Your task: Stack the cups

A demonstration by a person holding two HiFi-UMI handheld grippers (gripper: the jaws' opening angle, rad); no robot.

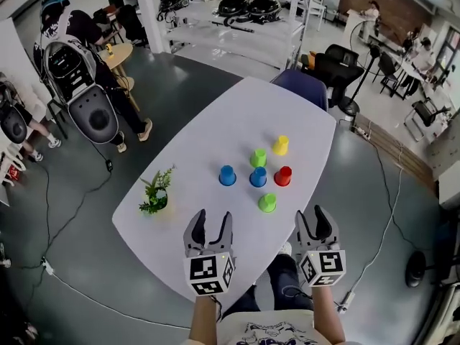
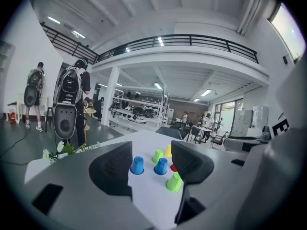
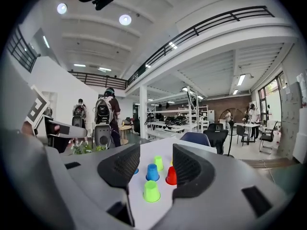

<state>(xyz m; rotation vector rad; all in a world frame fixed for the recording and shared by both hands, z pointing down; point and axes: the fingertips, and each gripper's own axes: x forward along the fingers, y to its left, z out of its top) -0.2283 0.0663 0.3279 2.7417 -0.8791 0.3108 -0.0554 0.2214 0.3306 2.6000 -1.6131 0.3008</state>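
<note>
Several small cups stand upside down in a cluster on the white table (image 1: 215, 128): a yellow cup (image 1: 280, 145), a green cup (image 1: 258, 157), two blue cups (image 1: 227, 175) (image 1: 258, 177), a red cup (image 1: 283, 176) and a nearer green cup (image 1: 267, 203). My left gripper (image 1: 212, 220) hovers over the table's near edge, open and empty, short of the cups. My right gripper (image 1: 313, 218) is beside it, also open and empty. In the left gripper view the blue cup (image 2: 137, 165) shows between the jaws. In the right gripper view the near green cup (image 3: 151, 191) is closest.
A small potted plant (image 1: 157, 192) sits at the table's left edge. A blue chair (image 1: 302, 88) stands at the far end. People with backpacks (image 1: 86, 70) stand on the floor to the left, and shelving (image 1: 230, 20) lines the back.
</note>
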